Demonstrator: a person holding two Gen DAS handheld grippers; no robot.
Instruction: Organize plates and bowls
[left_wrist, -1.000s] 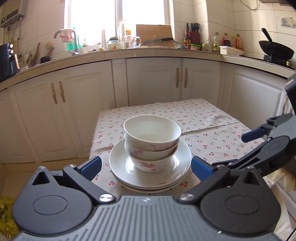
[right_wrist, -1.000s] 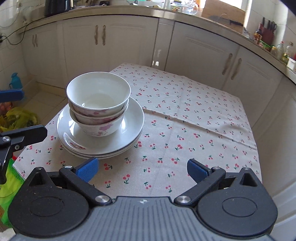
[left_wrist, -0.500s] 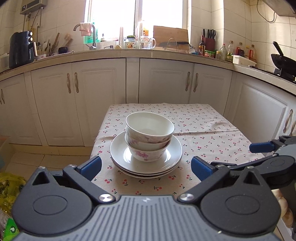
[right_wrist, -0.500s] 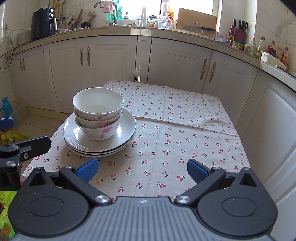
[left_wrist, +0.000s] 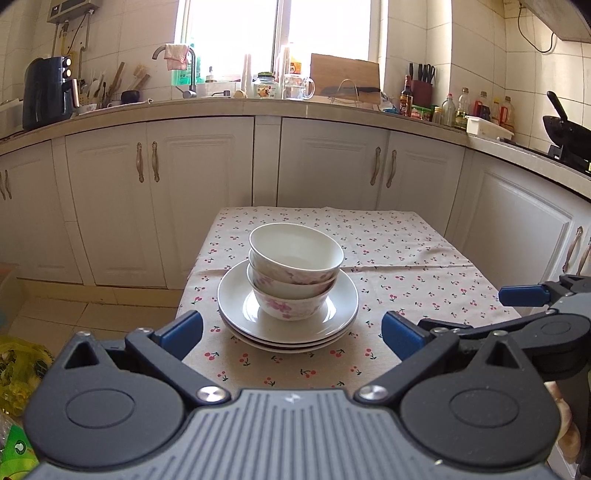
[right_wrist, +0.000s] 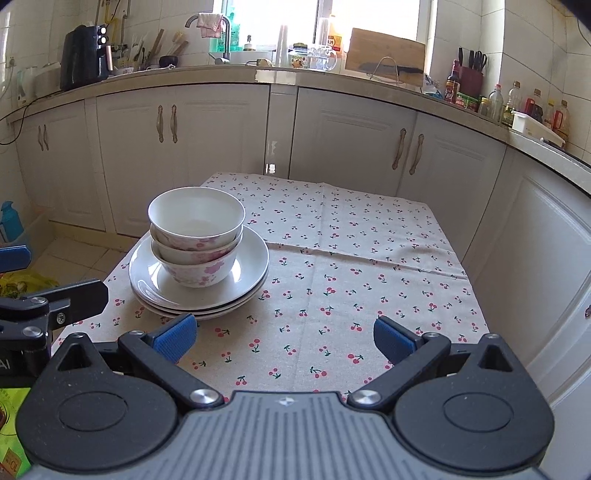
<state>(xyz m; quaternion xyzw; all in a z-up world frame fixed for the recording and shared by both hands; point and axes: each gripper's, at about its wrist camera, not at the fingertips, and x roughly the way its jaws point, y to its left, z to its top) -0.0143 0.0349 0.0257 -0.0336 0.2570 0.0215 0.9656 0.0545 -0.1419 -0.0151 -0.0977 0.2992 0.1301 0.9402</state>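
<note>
Nested white bowls with pink flowers (left_wrist: 295, 273) (right_wrist: 195, 238) stand upright on a stack of white plates (left_wrist: 332, 314) (right_wrist: 251, 266), on the near left part of a cherry-print tablecloth (left_wrist: 406, 269) (right_wrist: 351, 277). My left gripper (left_wrist: 291, 334) hangs open just short of the stack, nothing between its blue pads. My right gripper (right_wrist: 282, 338) is open over the cloth's near edge, to the right of the stack, and holds nothing. In the left wrist view the right gripper (left_wrist: 532, 306) shows at the right edge; the left gripper (right_wrist: 44, 299) appears at the left edge of the right wrist view.
White cabinets (left_wrist: 332, 173) and a worktop (left_wrist: 258, 105) with a tap, jars, bottles and a knife block run behind and to the right of the table. A black wok (left_wrist: 565, 129) sits at far right. Yellow-green bags (left_wrist: 18, 369) lie on the floor at left.
Both grippers have pulled back and risen away from the stack, so the bowls and plates look smaller and farther off. Both stay open. The stack has not moved.
</note>
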